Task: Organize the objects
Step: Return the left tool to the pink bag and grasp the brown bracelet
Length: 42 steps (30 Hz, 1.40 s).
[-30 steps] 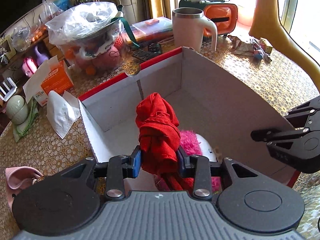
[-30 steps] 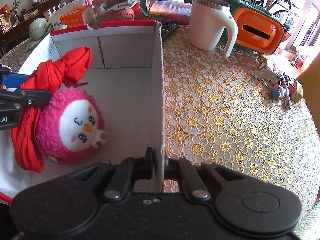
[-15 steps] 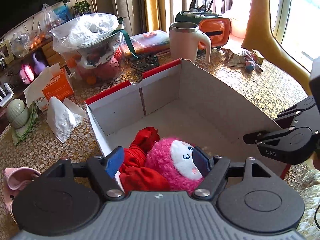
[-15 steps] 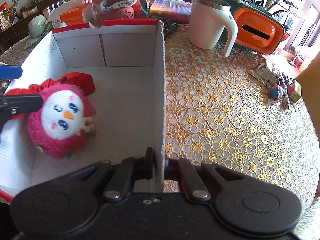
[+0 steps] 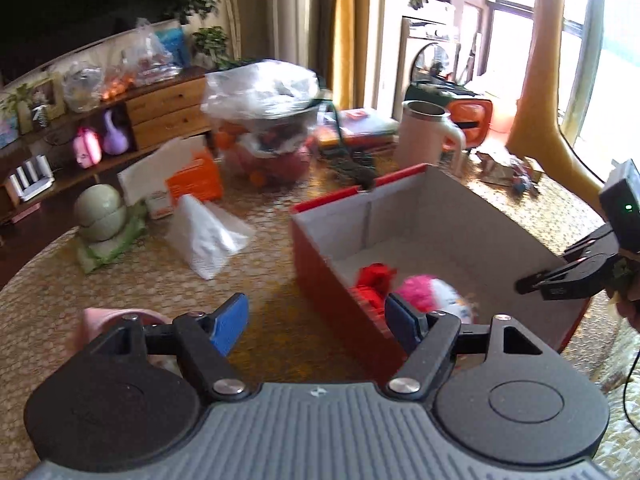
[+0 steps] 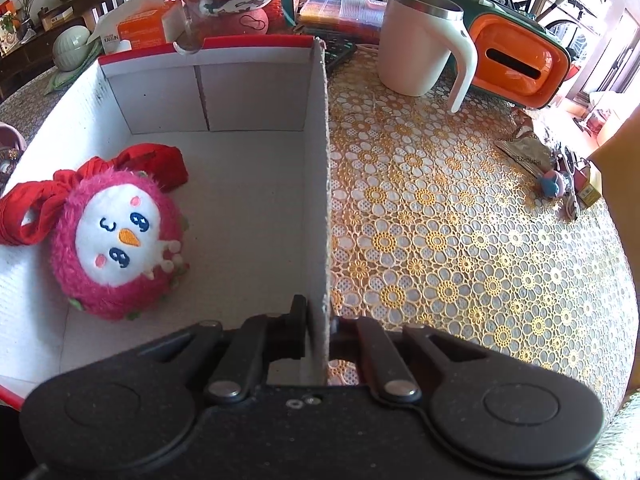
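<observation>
A red-edged cardboard box (image 5: 452, 200) (image 6: 248, 96) stands on the lace-covered table. Inside lie a pink round plush toy (image 6: 120, 244) (image 5: 428, 292) and a red cloth (image 6: 36, 208) (image 5: 374, 280), touching each other at the box's left side. My left gripper (image 5: 316, 320) is open and empty, outside the box over its left wall. My right gripper (image 6: 318, 320) is shut on the box's right wall (image 6: 318, 184); it also shows in the left wrist view (image 5: 560, 280). A pink object (image 5: 100, 320) lies partly hidden behind my left finger.
A white mug (image 6: 420, 44), an orange and green case (image 6: 516, 56), a bagged bowl of fruit (image 5: 268, 120), an orange tissue box (image 5: 188, 180), loose tissue (image 5: 208, 236) and a green round container (image 5: 100, 212) crowd the table. Small items (image 6: 560, 180) lie at the right.
My left gripper let go of the red cloth, opened wide, and pulled back up and left out of the box. The cloth and plush now rest in the box. The right gripper has not moved.
</observation>
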Available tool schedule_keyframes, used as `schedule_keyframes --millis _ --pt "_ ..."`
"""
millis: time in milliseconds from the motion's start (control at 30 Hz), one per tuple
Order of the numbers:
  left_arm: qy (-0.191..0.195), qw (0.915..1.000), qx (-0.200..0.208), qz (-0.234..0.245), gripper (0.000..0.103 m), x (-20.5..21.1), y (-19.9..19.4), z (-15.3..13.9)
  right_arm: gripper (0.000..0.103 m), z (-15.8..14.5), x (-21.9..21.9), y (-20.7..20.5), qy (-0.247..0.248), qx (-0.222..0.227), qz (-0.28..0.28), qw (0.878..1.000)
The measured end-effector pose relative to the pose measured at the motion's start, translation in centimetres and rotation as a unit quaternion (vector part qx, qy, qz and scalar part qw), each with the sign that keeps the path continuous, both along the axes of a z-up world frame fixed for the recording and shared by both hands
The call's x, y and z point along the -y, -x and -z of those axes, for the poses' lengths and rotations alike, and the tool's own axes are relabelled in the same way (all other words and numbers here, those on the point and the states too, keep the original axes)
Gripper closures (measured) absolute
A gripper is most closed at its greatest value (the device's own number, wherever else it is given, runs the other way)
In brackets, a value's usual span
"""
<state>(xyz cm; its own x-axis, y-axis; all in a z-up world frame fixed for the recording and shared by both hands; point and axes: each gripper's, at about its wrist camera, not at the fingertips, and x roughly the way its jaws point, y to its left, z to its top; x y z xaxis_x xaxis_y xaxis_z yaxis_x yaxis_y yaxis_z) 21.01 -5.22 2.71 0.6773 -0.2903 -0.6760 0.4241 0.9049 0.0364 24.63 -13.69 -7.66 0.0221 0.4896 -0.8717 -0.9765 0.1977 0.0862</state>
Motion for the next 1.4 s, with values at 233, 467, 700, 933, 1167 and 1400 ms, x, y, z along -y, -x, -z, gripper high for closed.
schedule_keyframes --millis 233,467,700,933,1167,1400 --pt "-0.011 0.9995 -0.004 -0.031 0.028 -7.3 -1.7 1.2 0.096 0.1 -0.7 0.2 0.019 0.010 -0.003 1.000" --pt "-0.014 0.9984 -0.026 -0.048 0.028 -12.1 -2.8 2.5 0.095 0.7 -2.1 0.0 0.061 0.001 0.010 0.998" --pt "-0.019 0.9945 -0.073 -0.072 0.028 -14.3 -1.1 4.4 0.094 1.4 -2.6 0.0 0.081 -0.005 0.023 0.996" --pt "-0.007 0.9929 -0.073 -0.094 0.028 -13.6 3.8 5.8 0.094 1.4 -2.4 0.4 0.077 0.004 0.016 0.997" --pt "-0.013 0.9892 -0.039 -0.141 0.028 -11.7 5.9 5.8 0.094 1.8 -2.0 0.4 0.055 0.001 0.020 0.998" --pt "-0.040 0.9885 -0.038 -0.141 0.028 -8.3 2.8 5.2 0.094 1.7 -2.1 0.4 0.061 -0.004 0.016 0.998"
